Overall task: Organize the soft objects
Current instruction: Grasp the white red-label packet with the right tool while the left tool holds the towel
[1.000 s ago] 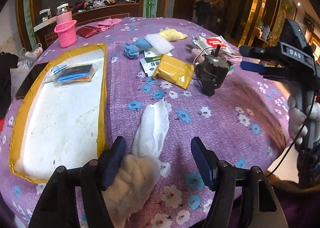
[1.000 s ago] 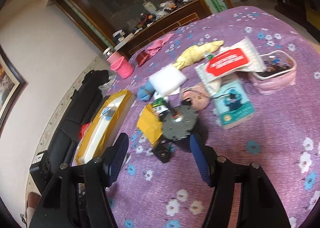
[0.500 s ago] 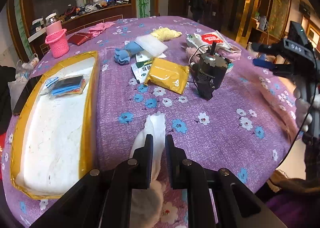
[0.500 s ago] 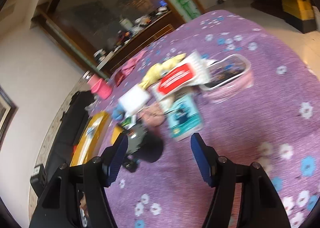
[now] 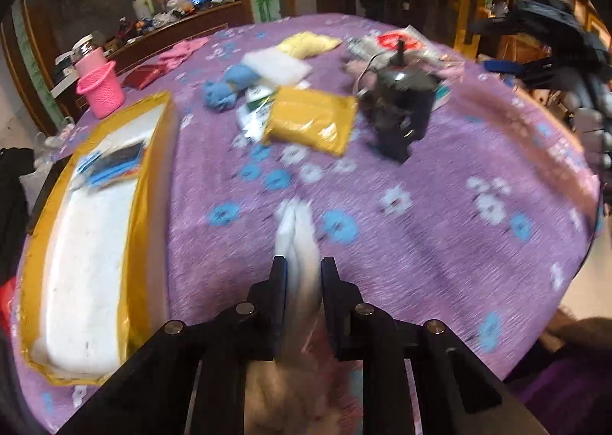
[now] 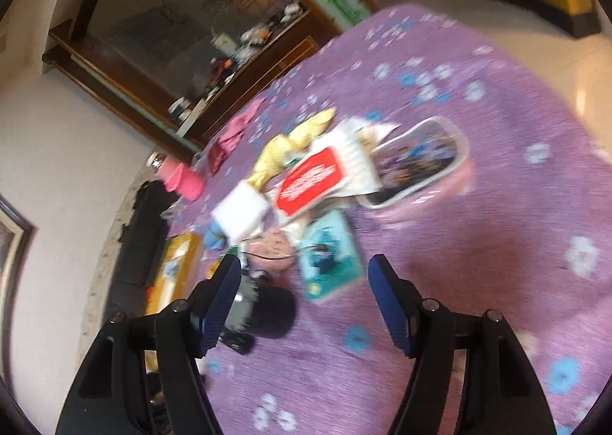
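While your left gripper (image 5: 301,284) tilts steeply down at the near edge of the worktop (image 5: 440,228), its fingers (image 5: 276,289) are clenched on the white fluffy cloth (image 5: 296,232), whose free end lies ahead on the purple cover. Seen from your right wrist, the right gripper (image 6: 304,301) slants down over the clutter, its fingers (image 6: 390,305) spread, having just widened, nothing between them.
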`<state>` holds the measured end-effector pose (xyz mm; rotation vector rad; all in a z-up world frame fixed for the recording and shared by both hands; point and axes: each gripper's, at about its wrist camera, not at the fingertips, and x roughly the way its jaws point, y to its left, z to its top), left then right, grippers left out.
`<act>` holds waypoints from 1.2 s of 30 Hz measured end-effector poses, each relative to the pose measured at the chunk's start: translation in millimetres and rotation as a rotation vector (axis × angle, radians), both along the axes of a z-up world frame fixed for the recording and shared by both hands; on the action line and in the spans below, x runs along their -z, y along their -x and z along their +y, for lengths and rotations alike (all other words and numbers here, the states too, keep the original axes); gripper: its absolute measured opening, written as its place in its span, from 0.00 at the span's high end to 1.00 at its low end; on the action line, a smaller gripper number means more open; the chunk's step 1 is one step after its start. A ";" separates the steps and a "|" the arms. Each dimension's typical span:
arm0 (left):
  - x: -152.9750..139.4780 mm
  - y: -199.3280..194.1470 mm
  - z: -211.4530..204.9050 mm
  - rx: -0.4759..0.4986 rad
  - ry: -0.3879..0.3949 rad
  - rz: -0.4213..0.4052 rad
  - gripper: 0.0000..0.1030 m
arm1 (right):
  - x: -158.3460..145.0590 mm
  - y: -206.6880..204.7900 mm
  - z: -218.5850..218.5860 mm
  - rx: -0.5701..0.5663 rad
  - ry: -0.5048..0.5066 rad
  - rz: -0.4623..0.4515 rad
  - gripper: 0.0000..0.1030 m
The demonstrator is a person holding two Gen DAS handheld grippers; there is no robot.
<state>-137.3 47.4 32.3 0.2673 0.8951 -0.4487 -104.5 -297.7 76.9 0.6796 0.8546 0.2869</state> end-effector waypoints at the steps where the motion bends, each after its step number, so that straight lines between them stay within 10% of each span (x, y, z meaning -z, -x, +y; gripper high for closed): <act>1: -2.0 0.1 -2.7 0.009 0.026 0.009 0.91 | 2.8 -8.3 3.0 -0.008 -0.020 0.014 0.33; 15: -25.8 3.8 8.8 0.012 0.257 0.055 0.81 | 41.9 -109.4 14.5 0.175 -0.175 0.180 0.34; 18: -30.4 6.2 19.4 -0.007 0.286 0.056 0.60 | 48.6 -111.7 15.5 0.173 -0.170 0.179 0.65; 29: -8.0 11.2 15.6 -0.007 0.089 0.016 0.37 | -10.6 -54.5 -1.5 0.163 -0.073 -0.029 0.66; 33: 6.1 10.0 0.1 -0.035 -0.088 -0.050 0.38 | -25.2 -26.3 -5.7 0.140 -0.001 -0.070 0.66; 36: 4.9 8.2 7.9 -0.061 -0.095 -0.069 0.76 | -28.7 -7.0 -4.3 0.118 0.062 -0.083 0.66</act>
